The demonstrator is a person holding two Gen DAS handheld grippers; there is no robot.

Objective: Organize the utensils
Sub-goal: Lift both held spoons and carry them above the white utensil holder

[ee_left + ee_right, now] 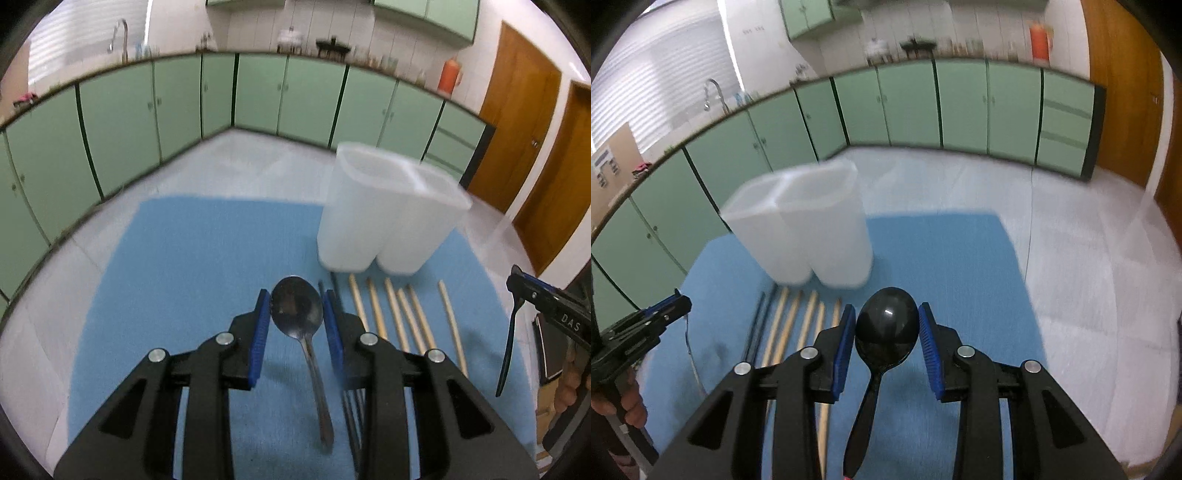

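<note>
My left gripper (pixel 297 314) is shut on the bowl of a metal spoon (pixel 297 312), whose handle hangs down above the blue mat (pixel 192 266). My right gripper (pixel 887 328) is shut on the bowl of a black plastic spoon (pixel 886 328); it also shows in the left wrist view (pixel 508 350) at the right. A white two-compartment holder (pixel 384 210) stands upright on the mat ahead; it also shows in the right wrist view (pixel 805 229). Several wooden chopsticks (pixel 399 314) and dark chopsticks (pixel 334 284) lie in front of it.
The mat lies on a white tabletop (pixel 1089 258). Green floor cabinets (pixel 147 118) line the room behind. Wooden doors (pixel 524 122) stand at the right. The left gripper appears at the left edge of the right wrist view (pixel 665 310).
</note>
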